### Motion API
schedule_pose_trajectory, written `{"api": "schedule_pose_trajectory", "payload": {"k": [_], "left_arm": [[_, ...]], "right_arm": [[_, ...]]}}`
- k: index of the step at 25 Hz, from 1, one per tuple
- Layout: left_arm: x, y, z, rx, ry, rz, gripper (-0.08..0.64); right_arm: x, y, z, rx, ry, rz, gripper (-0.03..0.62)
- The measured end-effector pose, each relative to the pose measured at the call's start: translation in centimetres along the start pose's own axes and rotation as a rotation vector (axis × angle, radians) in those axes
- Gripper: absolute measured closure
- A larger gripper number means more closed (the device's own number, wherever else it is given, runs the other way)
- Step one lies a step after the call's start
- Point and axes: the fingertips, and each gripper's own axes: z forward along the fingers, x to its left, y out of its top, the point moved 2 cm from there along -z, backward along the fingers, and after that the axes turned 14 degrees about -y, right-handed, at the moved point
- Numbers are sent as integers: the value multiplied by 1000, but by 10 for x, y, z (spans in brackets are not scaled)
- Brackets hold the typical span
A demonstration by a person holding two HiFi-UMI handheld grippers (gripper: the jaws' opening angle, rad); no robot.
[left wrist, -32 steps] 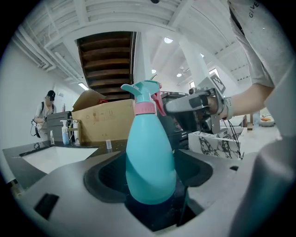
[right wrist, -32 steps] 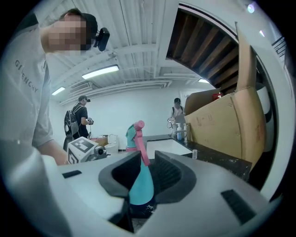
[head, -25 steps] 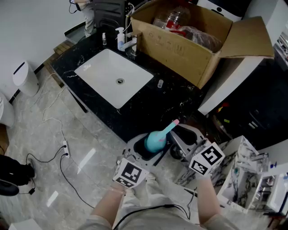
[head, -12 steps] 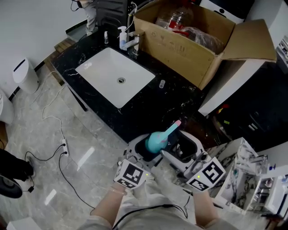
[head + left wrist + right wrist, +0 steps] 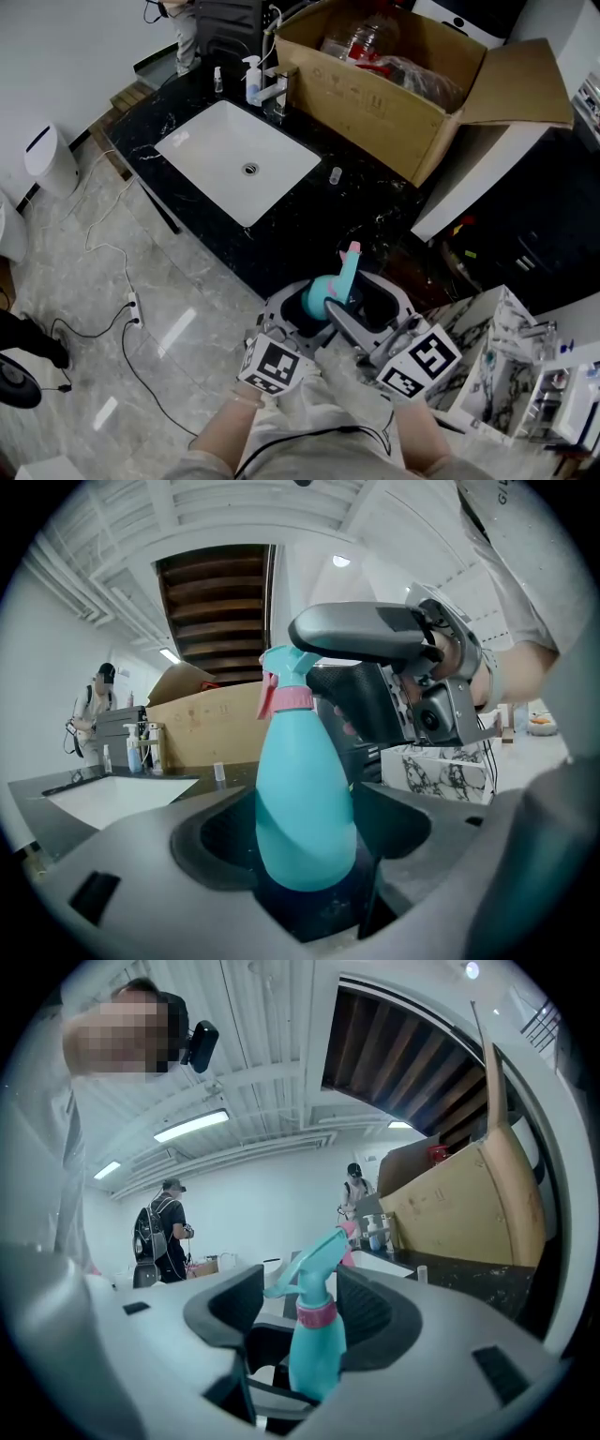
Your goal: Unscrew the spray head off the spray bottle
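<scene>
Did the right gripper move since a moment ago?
Yes. The right gripper pulled back from the black marble counter, toward the person; its jaws have just opened, then narrowed slightly, with the turquoise plastic spray bottle between them.

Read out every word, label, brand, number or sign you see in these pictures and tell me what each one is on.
No text here can be read.
Cardboard box: faint print on its side, too blurred.
Spray bottle: no label shows.
Pump bottle by the sink: too small.
Left marker cube, right marker cube: square patterns only, no words.
White garment: dark letters at the picture's top edge, cut off.
</scene>
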Motion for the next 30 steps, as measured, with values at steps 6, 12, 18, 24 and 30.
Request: {"api": "schedule_pose_trajectory", "payload": {"k": [6, 12, 18, 24, 30], "left_arm": [[0, 1, 0, -4, 0, -3, 232], [1, 0, -1, 5, 2, -6, 232], [1, 2, 0, -1, 6, -3, 232], [1, 1, -1, -2, 5, -7, 232], [0, 0, -1, -2, 3, -10, 233]], "right_arm": [[-11, -1, -16, 17, -15, -19, 368], [-29, -2, -26, 18, -58, -3, 390], [-42, -2, -27, 13, -89, -8, 397], [-48, -2, -23, 15, -119, -57, 423], [-52, 0, -9, 15, -145, -76, 456]]}}
